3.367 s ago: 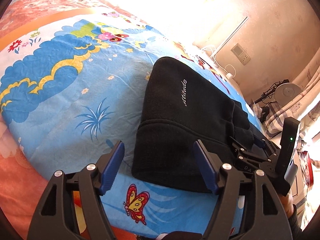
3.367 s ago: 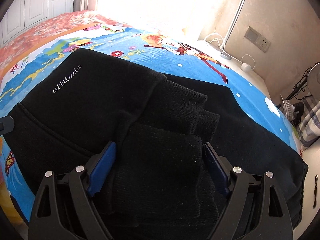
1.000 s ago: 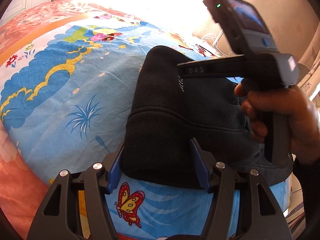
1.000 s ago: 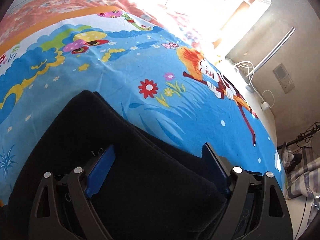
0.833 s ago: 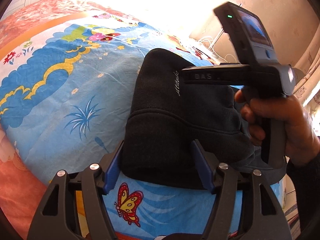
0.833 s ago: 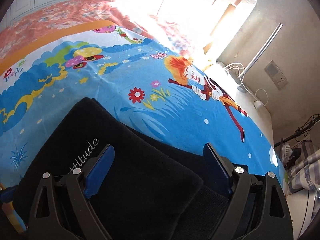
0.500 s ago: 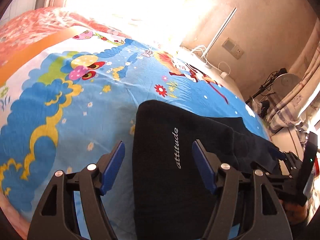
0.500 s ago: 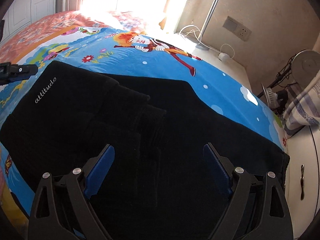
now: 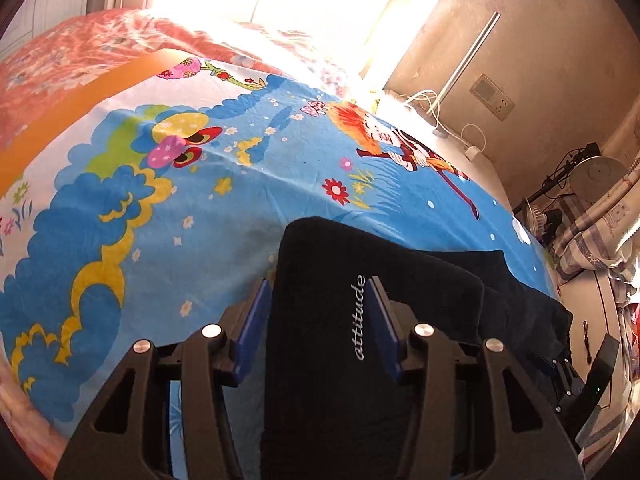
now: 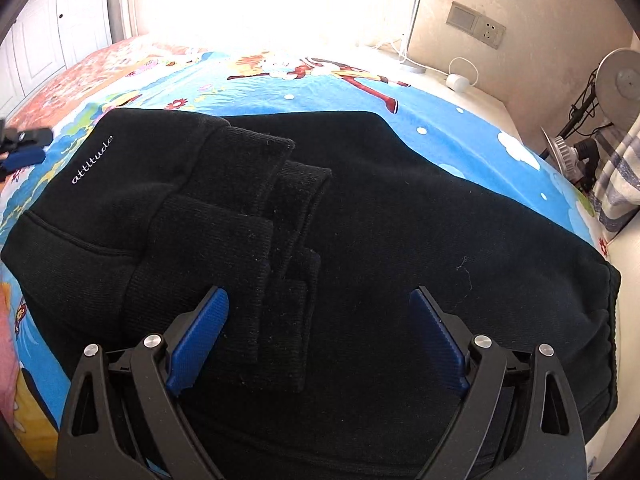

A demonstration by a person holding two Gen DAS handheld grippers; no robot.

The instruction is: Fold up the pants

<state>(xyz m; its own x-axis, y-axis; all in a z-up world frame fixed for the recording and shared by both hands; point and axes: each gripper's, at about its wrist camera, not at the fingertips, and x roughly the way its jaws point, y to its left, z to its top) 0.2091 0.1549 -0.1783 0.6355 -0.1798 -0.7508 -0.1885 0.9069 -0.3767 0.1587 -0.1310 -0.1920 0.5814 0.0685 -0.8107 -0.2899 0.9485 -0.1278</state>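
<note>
On the bed, a cartoon-print bed sheet [image 9: 168, 208] carries the black pants [image 10: 400, 216], which lie folded near the sheet's right edge. The folded-over section bears the white word "attitude" [image 9: 359, 317] and sits at the left end of the garment. In the right wrist view, ribbed cuffs [image 10: 276, 184] lie stacked in steps on top of the lower layer, roughly mid-garment.

Left gripper [image 9: 319, 320]: the jaws have just been closing and stand at a moderate width. The folded left edge of the pants lies between the blue pads [image 9: 253, 322]. The pads flank the fabric on both sides; whether they press on it cannot be told from the left wrist view.

Right gripper [image 10: 320, 338]: the jaws stand wide apart above the near side of the pants. The blue pads [image 10: 198, 342] do not clamp any fabric; one sits over the stacked cuffs, the other over the flat lower layer.

A wall socket [image 10: 476, 26], a white cable [image 10: 460, 76] and a round fan [image 10: 620, 80] stand beyond the sheet's far right corner.
</note>
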